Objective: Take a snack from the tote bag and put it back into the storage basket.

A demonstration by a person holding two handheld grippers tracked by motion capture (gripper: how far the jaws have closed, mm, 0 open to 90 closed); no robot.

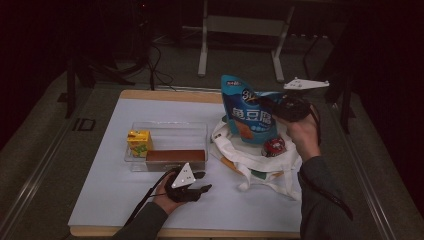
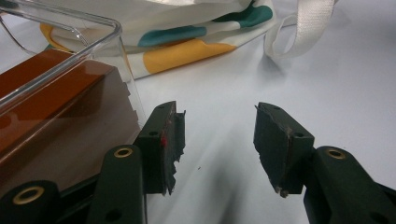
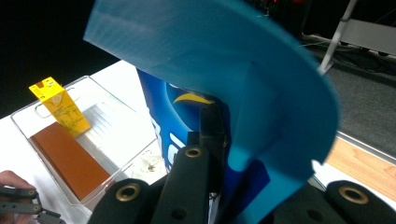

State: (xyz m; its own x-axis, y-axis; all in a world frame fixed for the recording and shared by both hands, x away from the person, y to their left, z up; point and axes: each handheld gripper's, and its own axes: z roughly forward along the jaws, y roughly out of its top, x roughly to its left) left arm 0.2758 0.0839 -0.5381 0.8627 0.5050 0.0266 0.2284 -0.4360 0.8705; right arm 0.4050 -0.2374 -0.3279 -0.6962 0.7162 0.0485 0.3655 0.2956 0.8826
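My right gripper (image 1: 266, 103) is shut on the upper edge of a blue snack bag (image 1: 247, 117), which hangs above a white tote bag (image 1: 260, 167) with coloured patches. In the right gripper view the blue snack bag (image 3: 224, 60) curls over the jaws, which pinch it at my right gripper (image 3: 223, 140). My left gripper (image 1: 202, 181) rests low on the table, open with nothing between its pads, just in front of a clear plastic bin (image 1: 170, 125). In the left gripper view, my left gripper (image 2: 219, 135) sits beside the bin's corner (image 2: 100, 23), with the tote bag (image 2: 187, 37) ahead.
Inside the bin a yellow drink carton (image 1: 139, 142) stands at the left and a brown flat box (image 1: 175, 156) lies along the front wall. A small red round item (image 1: 274, 146) lies on the tote bag. Metal frame legs (image 1: 202, 50) stand beyond the white tabletop (image 1: 100, 200).
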